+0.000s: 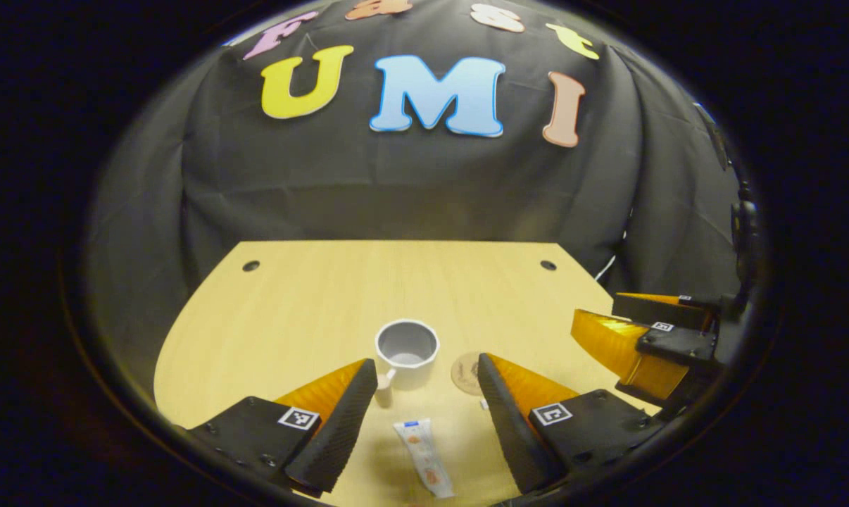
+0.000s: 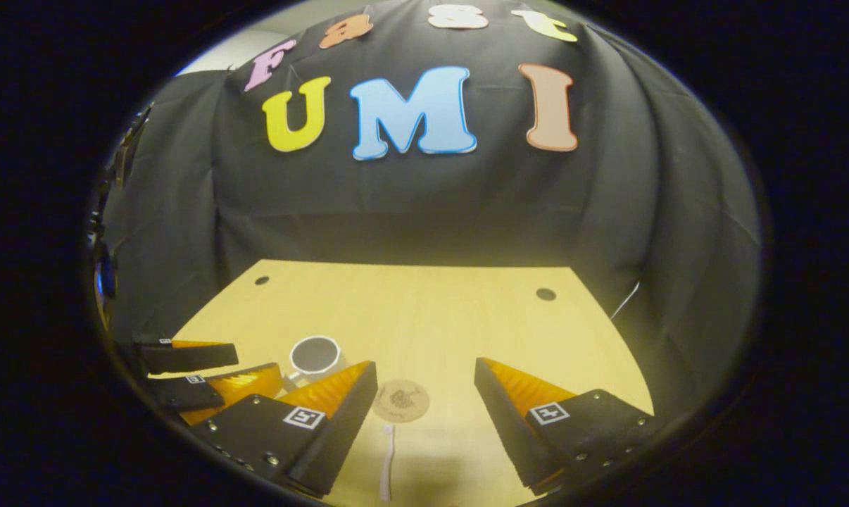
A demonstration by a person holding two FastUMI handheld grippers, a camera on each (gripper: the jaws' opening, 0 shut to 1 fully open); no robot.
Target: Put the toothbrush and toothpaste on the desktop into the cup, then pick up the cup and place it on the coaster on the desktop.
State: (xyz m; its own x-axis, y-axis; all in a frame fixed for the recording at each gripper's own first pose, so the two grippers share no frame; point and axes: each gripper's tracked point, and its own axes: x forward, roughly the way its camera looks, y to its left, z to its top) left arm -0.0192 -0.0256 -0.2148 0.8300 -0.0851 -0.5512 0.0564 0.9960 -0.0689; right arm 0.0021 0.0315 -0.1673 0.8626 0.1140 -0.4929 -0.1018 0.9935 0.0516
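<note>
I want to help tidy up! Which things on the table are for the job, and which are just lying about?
For the job:
cup
toothpaste
toothbrush
coaster
left gripper and right gripper, both open

Just there:
table with two holes in it; nothing else lies on it

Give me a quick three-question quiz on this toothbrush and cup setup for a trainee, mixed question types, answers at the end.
1. True or false: the cup already stands on the coaster.
2. Which item lies between the left gripper's open fingers in the left gripper view?
A. toothbrush
B. toothpaste
C. coaster
3. Fill in: in the right gripper view, the toothbrush lies just in front of the right gripper, nearer the camera than the ____.

Key:
1. False; the cup stands on the desk beside the coaster.
2. B; the toothpaste lies flat there.
3. coaster
</note>
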